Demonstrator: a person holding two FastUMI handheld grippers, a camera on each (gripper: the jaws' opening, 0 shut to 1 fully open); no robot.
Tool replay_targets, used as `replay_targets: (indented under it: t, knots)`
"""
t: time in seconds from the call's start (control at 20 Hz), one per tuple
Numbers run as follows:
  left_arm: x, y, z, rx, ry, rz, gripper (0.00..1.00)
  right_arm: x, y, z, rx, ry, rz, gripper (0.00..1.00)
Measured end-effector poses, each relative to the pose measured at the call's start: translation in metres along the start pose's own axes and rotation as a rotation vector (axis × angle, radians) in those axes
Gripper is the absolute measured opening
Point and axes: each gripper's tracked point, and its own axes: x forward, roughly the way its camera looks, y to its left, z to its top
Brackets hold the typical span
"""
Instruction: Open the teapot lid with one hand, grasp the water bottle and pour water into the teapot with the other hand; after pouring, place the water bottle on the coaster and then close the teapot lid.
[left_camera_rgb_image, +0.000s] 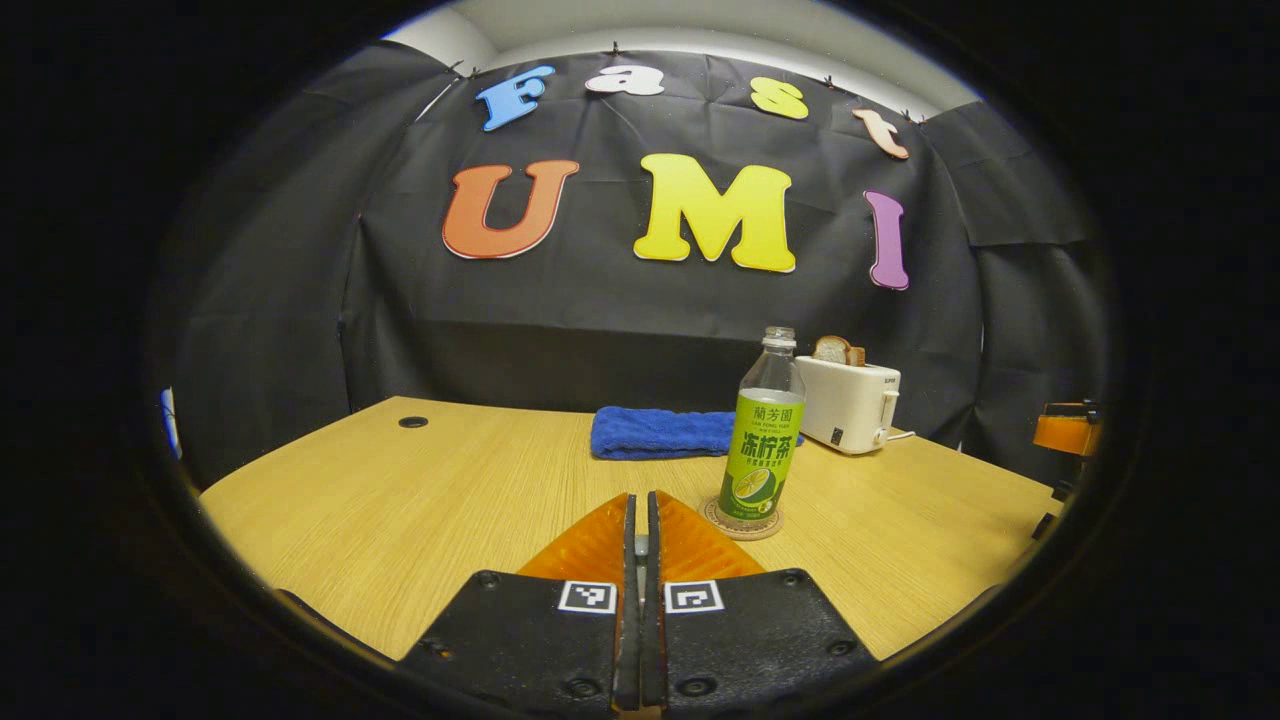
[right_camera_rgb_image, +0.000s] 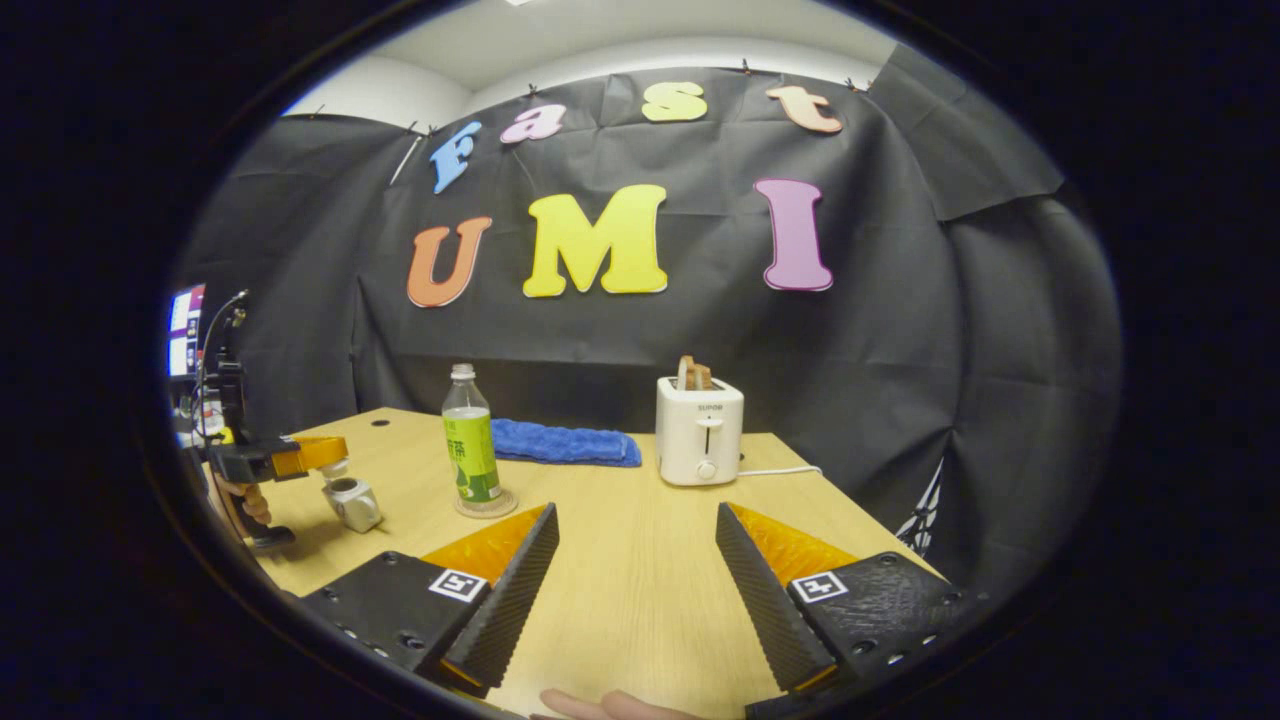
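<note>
A clear water bottle (left_camera_rgb_image: 762, 440) with a green label stands upright on a round coaster (left_camera_rgb_image: 742, 524) on the wooden table. It is just ahead and right of my left gripper (left_camera_rgb_image: 640, 520), which is shut with nothing between its fingers. In the right gripper view the bottle (right_camera_rgb_image: 470, 440) and coaster (right_camera_rgb_image: 487, 506) lie ahead to the left. My right gripper (right_camera_rgb_image: 637, 560) hangs open and empty over the table. The left gripper (right_camera_rgb_image: 300, 455) appears at the far left, above a small pale object (right_camera_rgb_image: 351, 502). I cannot tell whether that object is the teapot.
A white toaster (right_camera_rgb_image: 700, 430) with bread in it stands at the back, its cord trailing right. A folded blue towel (right_camera_rgb_image: 565, 443) lies behind the bottle. A screen (right_camera_rgb_image: 186, 330) glows at far left. A hand (right_camera_rgb_image: 610, 706) shows at the lower edge.
</note>
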Motion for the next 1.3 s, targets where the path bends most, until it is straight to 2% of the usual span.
replay_targets:
  t: [0.15, 0.45, 0.5, 0.65, 0.8, 0.85, 0.9, 0.95, 1.05, 1.1, 1.3]
  knots:
    - [0.004, -0.007, -0.008, -0.001, 0.025, -0.01, 0.04, 0.002, 0.003, -0.001, -0.006, 0.003, 0.002, 0.96]
    - [0.004, -0.006, -0.016, 0.012, -0.003, 0.034, 0.05, 0.001, 0.006, -0.002, -0.023, -0.001, 0.012, 0.94]
    - [0.005, -0.007, -0.026, 0.006, 0.031, 0.04, 0.06, 0.001, 0.007, -0.002, -0.026, 0.002, 0.012, 0.94]
    - [0.0, -0.006, -0.023, 0.022, 0.02, 0.065, 0.07, 0.003, 0.009, -0.007, -0.037, 0.015, 0.012, 0.94]
    - [0.001, -0.011, -0.026, 0.023, 0.031, 0.055, 0.12, 0.003, 0.011, -0.008, -0.04, 0.019, 0.016, 0.93]
    - [0.001, -0.017, -0.025, 0.018, 0.035, 0.036, 0.16, 0.004, 0.01, -0.007, -0.041, 0.017, 0.014, 0.95]
    - [0.0, -0.02, -0.024, 0.014, 0.035, 0.028, 0.36, 0.004, 0.008, -0.007, -0.04, 0.017, 0.011, 0.94]
    - [0.0, -0.019, -0.024, 0.02, 0.04, 0.034, 0.47, 0.003, 0.008, -0.007, -0.039, 0.016, 0.01, 0.94]
    - [-0.003, -0.017, -0.02, 0.047, 0.047, 0.063, 0.77, 0.004, 0.005, -0.005, -0.037, 0.01, -0.003, 0.94]
    - [-0.006, -0.015, -0.013, 0.06, 0.035, 0.083, 0.97, 0.003, 0.003, -0.003, -0.034, 0.005, -0.011, 0.94]
    - [-0.029, -0.015, 0.03, 0.042, -0.022, 0.125, 0.98, -0.004, 0.001, 0.007, -0.009, -0.012, -0.01, 0.94]
